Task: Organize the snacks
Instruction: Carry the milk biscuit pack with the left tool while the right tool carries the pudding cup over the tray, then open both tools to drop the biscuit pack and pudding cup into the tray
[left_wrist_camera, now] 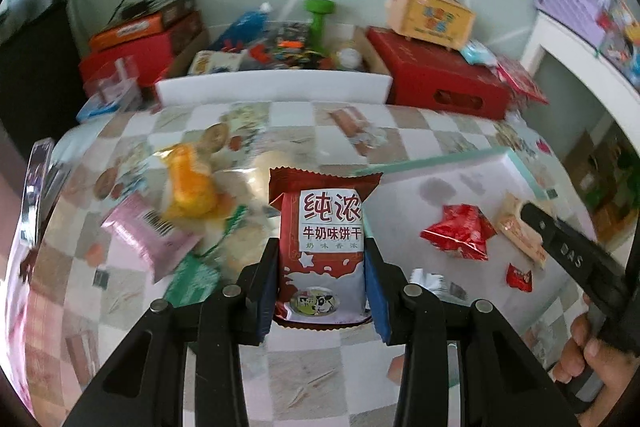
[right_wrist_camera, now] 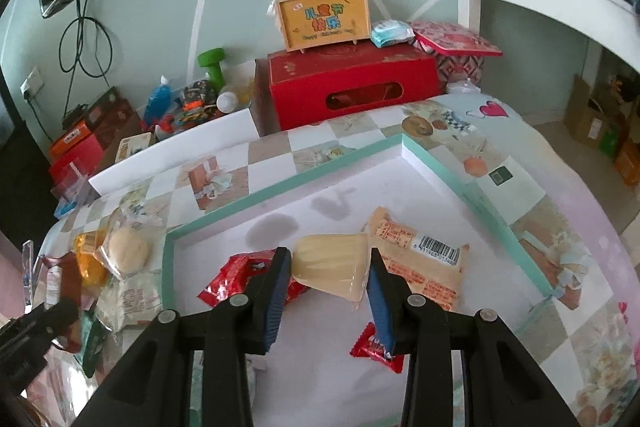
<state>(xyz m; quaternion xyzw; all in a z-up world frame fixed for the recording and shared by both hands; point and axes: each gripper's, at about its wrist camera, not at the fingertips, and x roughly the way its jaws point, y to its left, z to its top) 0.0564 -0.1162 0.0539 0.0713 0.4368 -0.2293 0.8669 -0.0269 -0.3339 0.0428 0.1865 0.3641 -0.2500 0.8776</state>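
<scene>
My left gripper (left_wrist_camera: pixel 322 251) is shut on an upright red-and-white milk biscuit packet (left_wrist_camera: pixel 326 223), held above the checked tablecloth just left of the white tray with a teal rim (left_wrist_camera: pixel 436 163). In the right wrist view, my right gripper (right_wrist_camera: pixel 328 257) is shut on a pale yellow jelly cup (right_wrist_camera: pixel 332 265) over the tray (right_wrist_camera: pixel 288 183). In the tray lie a red packet (right_wrist_camera: pixel 236 279), a beige barcoded packet (right_wrist_camera: pixel 424 267) and a small red candy (right_wrist_camera: pixel 374 349). The right gripper's body (left_wrist_camera: pixel 568 251) and a hand (left_wrist_camera: pixel 592 351) show at the left view's right edge.
Loose snacks lie left of the tray: an orange packet (left_wrist_camera: pixel 190 187), a pink packet (left_wrist_camera: pixel 152 231), a green packet (left_wrist_camera: pixel 192 275) and a round pastry (right_wrist_camera: pixel 128 247). Behind the table stand a red box (right_wrist_camera: pixel 352 87), a yellow gift case (right_wrist_camera: pixel 324 17) and a green dumbbell (right_wrist_camera: pixel 212 65).
</scene>
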